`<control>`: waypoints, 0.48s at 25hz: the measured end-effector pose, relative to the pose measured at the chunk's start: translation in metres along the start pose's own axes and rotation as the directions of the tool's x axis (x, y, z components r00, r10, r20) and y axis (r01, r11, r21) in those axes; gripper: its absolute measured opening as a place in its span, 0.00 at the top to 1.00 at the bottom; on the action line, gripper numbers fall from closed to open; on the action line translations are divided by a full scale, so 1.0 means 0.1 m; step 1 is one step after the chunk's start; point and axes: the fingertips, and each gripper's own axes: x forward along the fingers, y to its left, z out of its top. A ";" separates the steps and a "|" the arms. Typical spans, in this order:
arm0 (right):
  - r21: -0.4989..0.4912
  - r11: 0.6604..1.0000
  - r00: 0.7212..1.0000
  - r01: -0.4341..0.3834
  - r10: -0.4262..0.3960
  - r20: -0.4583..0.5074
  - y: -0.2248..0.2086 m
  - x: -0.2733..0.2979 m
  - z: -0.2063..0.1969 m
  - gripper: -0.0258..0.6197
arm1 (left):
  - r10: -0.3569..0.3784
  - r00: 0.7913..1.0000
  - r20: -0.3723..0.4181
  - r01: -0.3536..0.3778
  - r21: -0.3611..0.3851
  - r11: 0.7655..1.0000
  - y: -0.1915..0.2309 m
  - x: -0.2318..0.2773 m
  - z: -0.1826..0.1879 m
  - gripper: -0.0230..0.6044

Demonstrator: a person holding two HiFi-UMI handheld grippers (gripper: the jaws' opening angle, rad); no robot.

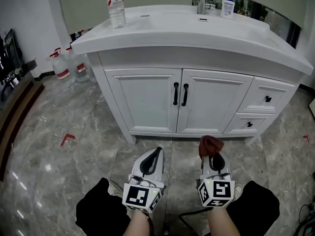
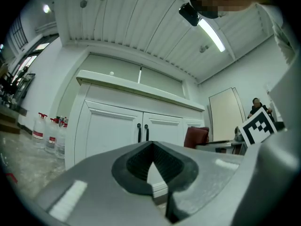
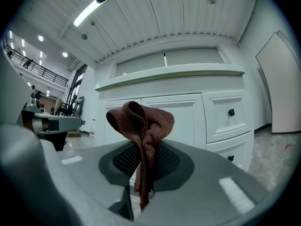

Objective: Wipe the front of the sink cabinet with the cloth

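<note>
R gripper [image 1: 215, 159] clamps cloth [image 3: 143, 121], part hid in jaws | L gripper [image 2: 151, 146] jaws together

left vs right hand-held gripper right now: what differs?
The left hand-held gripper has its jaws together on nothing; the right hand-held gripper is clamped on the cloth, which bunches above its jaws. The left one sits before the left door, the right one before the right door. Both point at the sink cabinet without touching it.
</note>
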 end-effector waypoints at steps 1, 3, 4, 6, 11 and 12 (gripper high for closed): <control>0.002 1.000 1.000 -0.001 0.001 0.001 0.03 -0.09 0.00 0.82 | -0.007 1.000 -0.006 0.007 0.013 1.000 -0.06 -0.08 -0.01 0.96; -0.014 1.000 1.000 -0.008 0.008 0.002 0.10 -0.28 0.00 0.82 | -0.021 1.000 -0.018 0.022 0.036 0.999 -0.15 -0.24 -0.03 0.96; -0.027 1.000 1.000 -0.014 0.014 0.000 0.14 -0.37 -0.01 0.82 | -0.026 0.999 -0.021 0.027 0.043 0.999 -0.18 -0.33 -0.02 0.96; -0.050 0.998 1.000 -0.023 0.023 -0.008 0.22 -0.57 -0.01 0.82 | -0.030 0.999 -0.021 0.032 0.052 0.998 -0.23 -0.53 0.01 0.96; -0.065 0.997 0.999 -0.032 0.031 -0.010 0.38 -0.95 0.03 0.82 | -0.033 0.999 -0.005 0.033 0.060 0.998 -0.35 -0.91 0.16 0.96; -0.064 0.997 0.999 -0.036 0.035 -0.009 0.42 -1.00 0.03 0.82 | -0.040 0.999 0.000 0.040 0.064 0.997 -0.38 -0.97 0.16 0.96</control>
